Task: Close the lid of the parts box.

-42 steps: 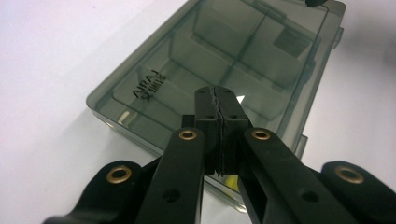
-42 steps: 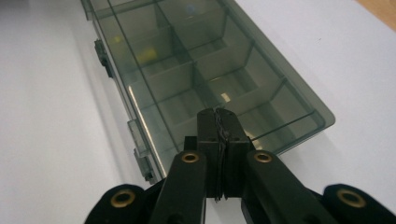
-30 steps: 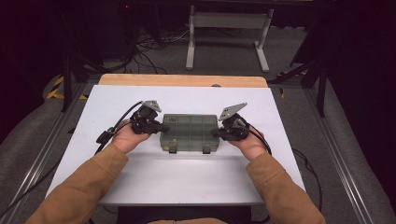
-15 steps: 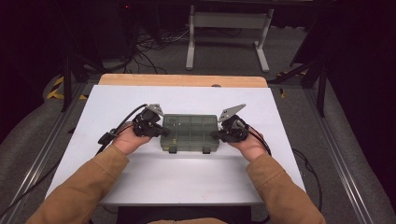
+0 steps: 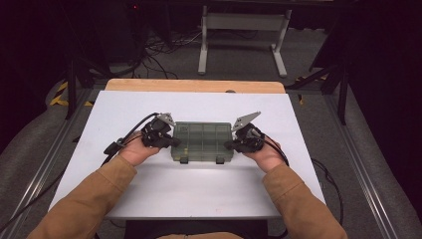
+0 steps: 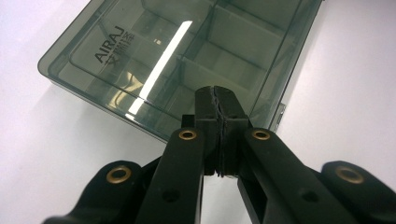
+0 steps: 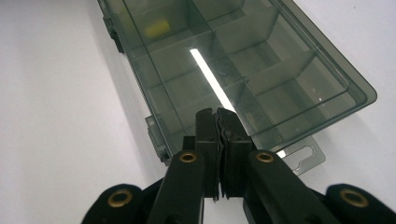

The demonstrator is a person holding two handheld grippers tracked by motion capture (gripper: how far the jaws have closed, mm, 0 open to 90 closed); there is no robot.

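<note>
Fingers of both grippers are clenched on nothing, tips at the short ends of the box. On the white table (image 5: 149,194), mid-frame, the smoky compartment box (image 5: 201,142) lies flat with its lid down, between the left gripper (image 5: 174,143) and right gripper (image 5: 230,145). Judged so, opening remains. Whether its front latches (image 5: 219,161) are fastened is hard to tell; a small yellow item (image 7: 158,29) inside is blurred.

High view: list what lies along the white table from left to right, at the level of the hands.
Left hand → left black claw → smoky translucent plastic compartment box → right black claw → right hand.
</note>
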